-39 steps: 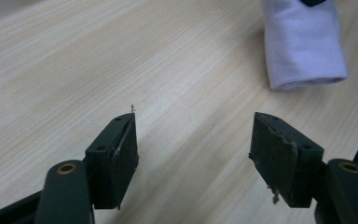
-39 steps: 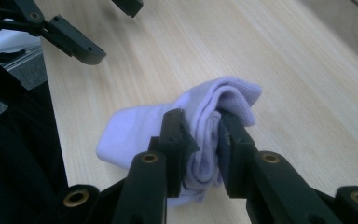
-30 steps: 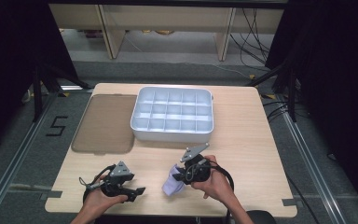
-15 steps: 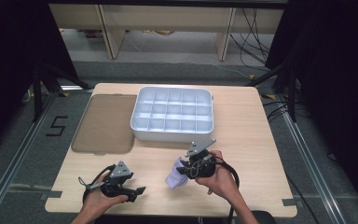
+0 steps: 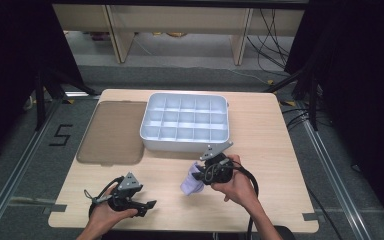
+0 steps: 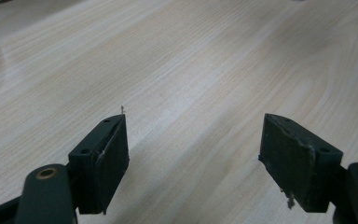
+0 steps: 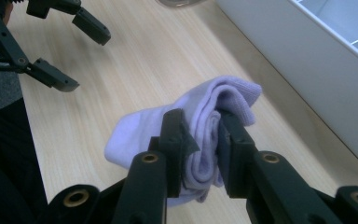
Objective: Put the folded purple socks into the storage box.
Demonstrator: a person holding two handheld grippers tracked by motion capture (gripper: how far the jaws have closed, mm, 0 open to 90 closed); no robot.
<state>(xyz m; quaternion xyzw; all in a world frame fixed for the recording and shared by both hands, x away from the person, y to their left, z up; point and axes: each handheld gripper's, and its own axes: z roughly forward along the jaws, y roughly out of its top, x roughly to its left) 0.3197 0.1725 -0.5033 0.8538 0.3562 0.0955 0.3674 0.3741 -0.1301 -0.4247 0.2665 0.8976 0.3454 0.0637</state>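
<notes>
A folded lavender sock [image 5: 191, 184] [image 7: 223, 95] hangs just above the wooden table [image 5: 260, 130], in front of the white compartment tray [image 5: 185, 142]. My right gripper [image 5: 200, 176] [image 7: 200, 123] is shut on the sock, its black jaws pinching the folded layers from both sides. My left gripper [image 5: 147, 208] [image 6: 193, 140] rests low at the table's front left. It is open, its jaws have just been opening, and only bare wood lies between them. It also appears in the right gripper view as the left gripper [image 7: 91, 60], off to the upper left of the sock.
The tray's white wall [image 7: 317, 70] runs close along the right of the held sock. A flat smoky translucent lid [image 5: 112, 132] lies left of the tray. Dark floor and cables surround the table.
My right gripper has risen a little and drifted right towards the tray with the sock. The left hand has stayed where it was.
</notes>
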